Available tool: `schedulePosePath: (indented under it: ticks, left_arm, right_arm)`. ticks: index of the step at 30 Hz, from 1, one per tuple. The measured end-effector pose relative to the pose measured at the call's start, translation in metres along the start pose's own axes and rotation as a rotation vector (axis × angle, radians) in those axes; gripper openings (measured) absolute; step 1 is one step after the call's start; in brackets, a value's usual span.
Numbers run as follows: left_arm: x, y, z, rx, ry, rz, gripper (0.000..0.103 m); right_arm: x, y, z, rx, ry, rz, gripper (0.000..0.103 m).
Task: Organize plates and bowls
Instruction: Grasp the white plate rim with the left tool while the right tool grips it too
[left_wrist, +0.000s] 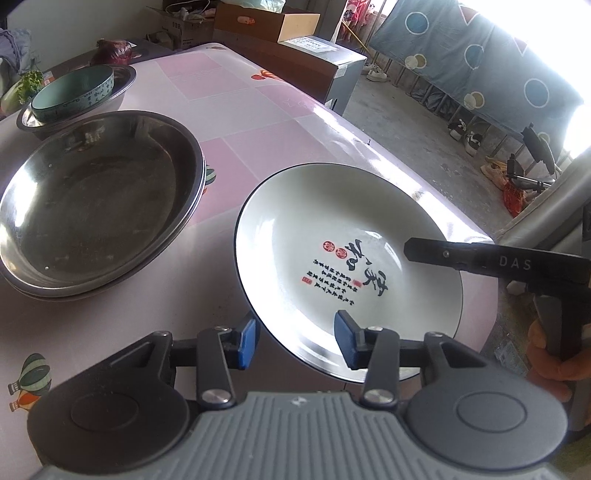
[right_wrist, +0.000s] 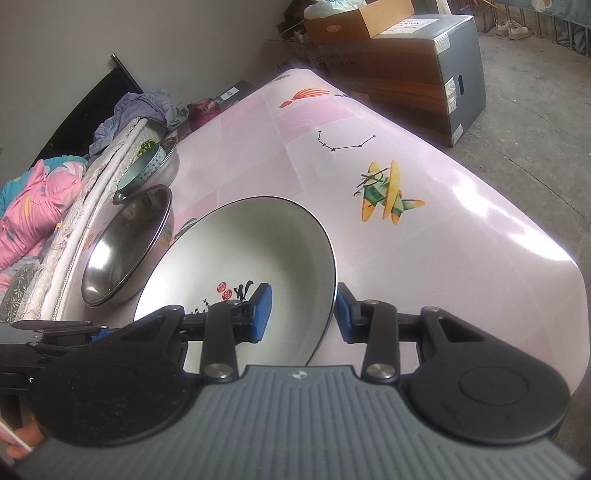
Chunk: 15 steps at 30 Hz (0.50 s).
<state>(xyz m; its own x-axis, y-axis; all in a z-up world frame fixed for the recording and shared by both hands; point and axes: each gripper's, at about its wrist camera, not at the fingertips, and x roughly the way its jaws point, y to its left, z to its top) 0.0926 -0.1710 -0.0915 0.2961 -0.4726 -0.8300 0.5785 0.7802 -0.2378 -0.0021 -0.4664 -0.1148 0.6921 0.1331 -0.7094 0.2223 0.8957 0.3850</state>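
Across right hand-held gripper (left_wrist: 417, 251) arm, "DAS", white plate (left_wrist: 332, 236) calligraphy unreadable

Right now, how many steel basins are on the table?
At least 3: a stack of two large steel basins left of the white plate, and a smaller steel basin behind it, holding the green bowl. More may be nested, hidden.
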Motion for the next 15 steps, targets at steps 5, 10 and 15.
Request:
schedulePosePath:
  ticks: [5, 10, 15]
  left_arm:
    - [-0.023, 0.006, -0.031, -0.005, -0.005, -0.003, 0.045]
    - [-0.048, 0.022, -0.065, -0.039, -0.018, 0.005, 0.045]
    - [-0.073, 0.045, -0.094, -0.118, -0.05, 0.039, 0.045]
  right_arm:
    - [-0.013, 0.019, -0.028, -0.006, 0.026, 0.009, 0.037]
    - [-0.02, 0.045, -0.051, -0.021, 0.049, 0.026, 0.037]
    - [-0.018, 0.082, -0.071, -0.064, 0.08, 0.058, 0.038]
